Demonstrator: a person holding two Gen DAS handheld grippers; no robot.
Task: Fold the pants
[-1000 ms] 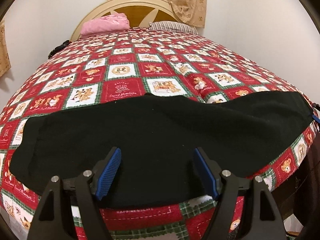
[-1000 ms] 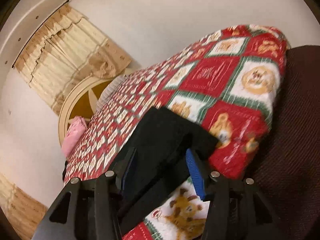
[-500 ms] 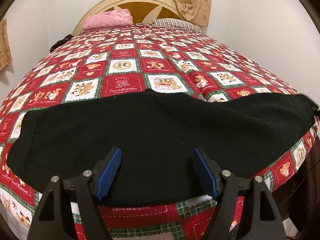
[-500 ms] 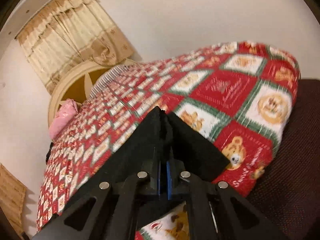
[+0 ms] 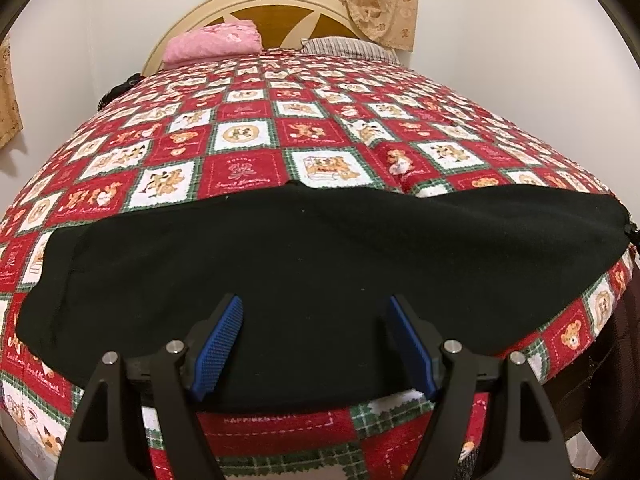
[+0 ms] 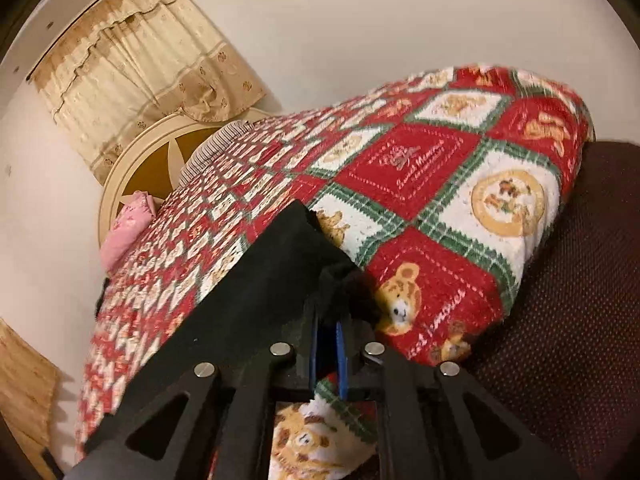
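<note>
Right gripper (image 6: 328, 320) newly clamped on pants (image 6: 256, 288) corner.

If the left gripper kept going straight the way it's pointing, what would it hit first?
Most likely the black pants spread across the quilt. The left gripper is open and angled down at their middle, with nothing else showing in between, though depth is hard to judge.

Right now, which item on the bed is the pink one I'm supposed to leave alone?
Start at the cream arched wooden headboard at the far end of the bed. Just in front of it, left of the grey striped pillow, lies a folded pink fabric bundle. It is the only plain pink thing there.
</note>
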